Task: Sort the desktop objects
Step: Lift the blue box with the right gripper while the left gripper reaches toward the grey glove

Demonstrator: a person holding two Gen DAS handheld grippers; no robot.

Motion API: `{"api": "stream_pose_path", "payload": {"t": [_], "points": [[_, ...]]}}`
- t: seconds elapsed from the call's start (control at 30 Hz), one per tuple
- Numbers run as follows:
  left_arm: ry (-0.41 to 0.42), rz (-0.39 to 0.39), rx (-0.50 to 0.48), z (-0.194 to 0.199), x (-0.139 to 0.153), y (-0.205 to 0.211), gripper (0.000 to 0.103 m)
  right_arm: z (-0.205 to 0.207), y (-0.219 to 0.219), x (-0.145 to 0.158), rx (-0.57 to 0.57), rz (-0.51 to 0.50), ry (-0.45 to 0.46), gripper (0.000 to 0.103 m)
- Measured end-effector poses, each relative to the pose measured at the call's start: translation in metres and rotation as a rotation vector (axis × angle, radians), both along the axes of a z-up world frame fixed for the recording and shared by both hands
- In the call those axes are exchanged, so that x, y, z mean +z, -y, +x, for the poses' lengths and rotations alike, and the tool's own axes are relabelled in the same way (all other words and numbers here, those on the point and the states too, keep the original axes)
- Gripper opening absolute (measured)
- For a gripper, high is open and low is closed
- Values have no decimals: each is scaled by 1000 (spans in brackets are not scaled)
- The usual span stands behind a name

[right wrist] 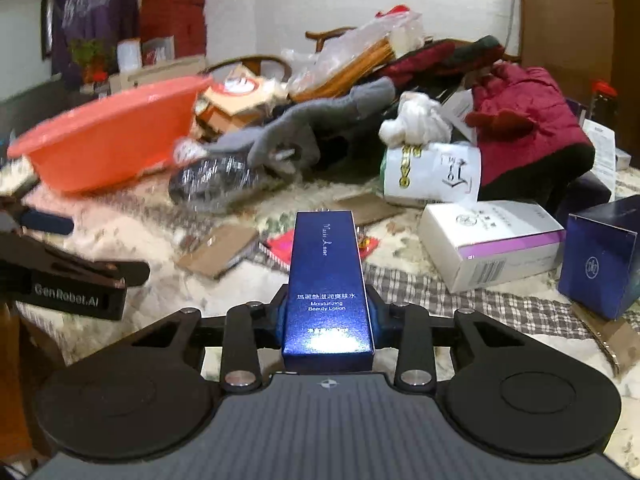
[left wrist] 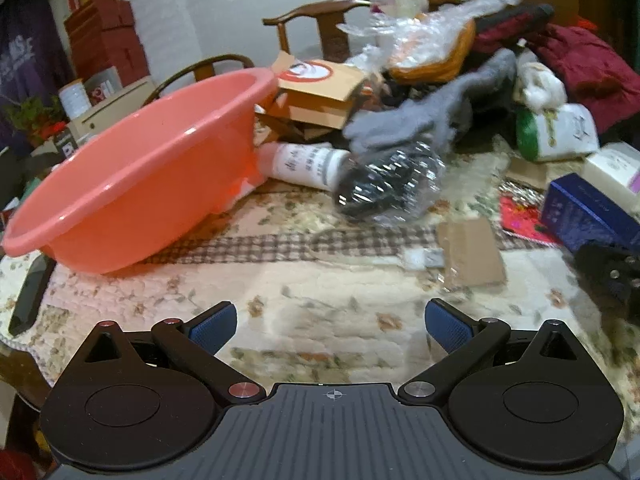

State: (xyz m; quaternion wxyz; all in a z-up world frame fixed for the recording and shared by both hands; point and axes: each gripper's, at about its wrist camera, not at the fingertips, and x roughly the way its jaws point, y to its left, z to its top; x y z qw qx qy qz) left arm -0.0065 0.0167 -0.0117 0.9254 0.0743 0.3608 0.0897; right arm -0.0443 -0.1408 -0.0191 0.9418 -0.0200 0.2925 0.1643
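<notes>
My right gripper point(right wrist: 327, 312) is shut on a long blue lotion box point(right wrist: 326, 276) and holds it above the cluttered table. The same box shows at the right edge of the left wrist view point(left wrist: 588, 212). My left gripper point(left wrist: 330, 322) is open and empty over the floral tablecloth; it also shows at the left of the right wrist view point(right wrist: 76, 276). A salmon-pink plastic basin point(left wrist: 132, 176) sits tilted at the left, also in the right wrist view point(right wrist: 108, 136). A white bottle point(left wrist: 308, 164) lies beside the basin.
A crinkled plastic-wrapped dark bundle point(left wrist: 390, 184), a grey glove point(left wrist: 416, 116), cardboard pieces point(left wrist: 470, 256), a white box point(right wrist: 492, 244), a second blue box point(right wrist: 600, 256), a white-green bag point(right wrist: 432, 176) and red clothing point(right wrist: 528, 120) crowd the table. Wooden chairs point(left wrist: 312, 20) stand behind.
</notes>
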Motion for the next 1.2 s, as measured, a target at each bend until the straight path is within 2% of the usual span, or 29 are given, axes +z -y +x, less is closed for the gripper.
{"api": "stream_pose_path", "payload": {"t": [0.1, 0.27, 0.4, 0.5, 0.57, 0.7, 0.87, 0.97, 1.03, 1.1, 1.17, 1.2], "points": [[24, 21, 19, 8, 4, -5, 103, 6, 3, 3, -37, 49, 16, 40], [63, 34, 19, 24, 8, -10, 103, 11, -2, 8, -52, 57, 72, 40], [50, -6, 18, 37, 8, -12, 103, 10, -1, 15, -60, 61, 125, 40], [53, -73, -25, 42, 11, -9, 103, 9, 6, 19, -70, 76, 145, 40], [69, -90, -56, 45, 14, -4, 103, 7, 9, 22, -84, 63, 162, 40], [104, -28, -112, 56, 18, 13, 103, 4, 13, 24, -97, 47, 183, 40], [106, 58, -204, 91, 31, 40, 103, 8, 15, 22, -102, 53, 182, 40], [150, 64, -259, 102, 40, 50, 103, 11, 19, 23, -110, 59, 188, 40], [151, 42, -260, 105, 45, 48, 103, 12, 22, 25, -113, 60, 195, 40], [160, -22, -263, 100, 48, 39, 103, 13, 25, 25, -113, 53, 192, 41], [155, -60, -268, 97, 47, 34, 103, 15, 31, 22, -95, 79, 148, 52], [149, -60, -270, 95, 44, 34, 103, 15, 35, 20, -89, 102, 129, 70]]}}
